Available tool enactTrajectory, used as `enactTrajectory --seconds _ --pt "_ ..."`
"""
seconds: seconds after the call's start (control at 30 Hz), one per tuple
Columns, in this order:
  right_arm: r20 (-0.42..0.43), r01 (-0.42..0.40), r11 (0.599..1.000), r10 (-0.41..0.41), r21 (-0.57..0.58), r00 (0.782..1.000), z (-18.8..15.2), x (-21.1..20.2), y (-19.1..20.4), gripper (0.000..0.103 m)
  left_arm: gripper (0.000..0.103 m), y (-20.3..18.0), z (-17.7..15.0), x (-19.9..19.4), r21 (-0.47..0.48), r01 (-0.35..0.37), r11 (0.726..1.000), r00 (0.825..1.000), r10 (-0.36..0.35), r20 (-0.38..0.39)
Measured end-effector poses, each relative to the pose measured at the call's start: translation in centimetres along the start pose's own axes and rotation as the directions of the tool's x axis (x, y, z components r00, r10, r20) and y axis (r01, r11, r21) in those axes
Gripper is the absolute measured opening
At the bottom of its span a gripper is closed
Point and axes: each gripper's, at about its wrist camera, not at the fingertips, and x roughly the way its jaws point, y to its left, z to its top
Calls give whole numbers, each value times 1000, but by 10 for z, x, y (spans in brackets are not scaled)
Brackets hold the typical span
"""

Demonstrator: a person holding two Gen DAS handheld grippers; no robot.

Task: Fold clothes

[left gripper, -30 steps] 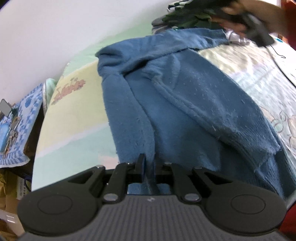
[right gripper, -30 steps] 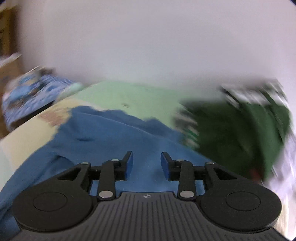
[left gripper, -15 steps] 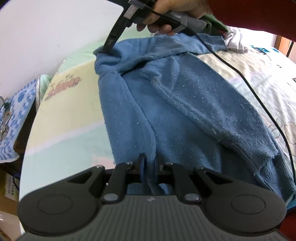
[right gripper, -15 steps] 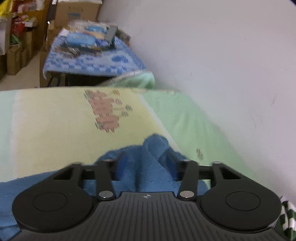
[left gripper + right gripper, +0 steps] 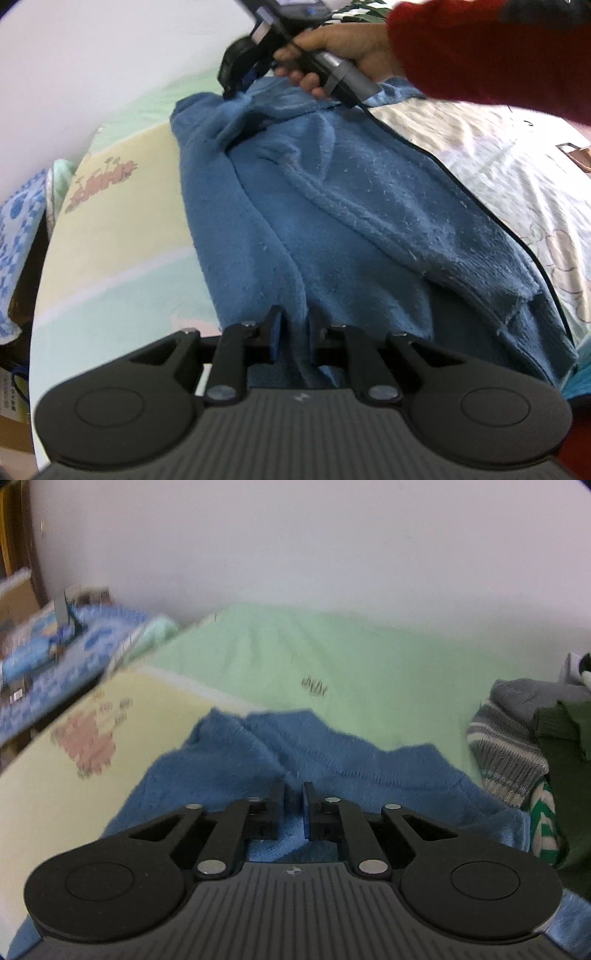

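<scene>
Lighting's soft and even, daylight-ish, no hard shadows or glare anywhere. Both views have heavy fisheye bending with dark vignette at the corners. The person's hand in the red sleeve [image 5: 354, 44] is motion-smeared, and the blue patterned cloth on the side table [image 5: 55, 657] is blurry too. Centre's reasonably sharp.

My left claw [image 5: 295, 334] sits at the near end of the sweater [image 5: 332, 206], which lies lengthwise on the bed [image 5: 122, 236], and my right claw [image 5: 293, 805] sits at its far end, just before the wall [image 5: 295, 542]. In the right wrist view a pile of clothes [image 5: 524, 749] lies on the bed to the right of the sweater. A small cloth-covered bench [image 5: 55, 653] stands off the bed's left side, with clutter on it.
</scene>
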Motion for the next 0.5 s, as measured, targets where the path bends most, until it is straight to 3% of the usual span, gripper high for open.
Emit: enactTrajectory --seconds 0.07,0.1,0.2,0.27,0.37,0.43,0.5 --pt "61 -18 995 12 100 998 0 -23 -11 32 27 15 7 -6 -23 37 999 999 -36 12" --pt "107 -26 987 10 156 994 -2 -40 -20 38 27 25 17 -6 -23 39 999 999 -38 31" --pt "146 52 975 -85 216 986 -21 -92 -42 38 27 56 47 -4 -20 44 999 995 -42 91" --pt "111 172 958 -201 230 973 -45 -121 -60 38 27 77 67 -2 -19 48 999 990 -45 131" --pt "33 324 906 -345 273 938 -81 -153 -91 40 24 108 96 0 -16 53 998 980 -49 190" --pt "-18 369 869 -385 330 923 -102 -163 -113 40 16 130 121 12 -24 72 997 974 -65 216" --pt "-40 395 832 -413 391 910 -117 -166 -130 40 16 146 145 37 -41 89 995 973 -78 220"
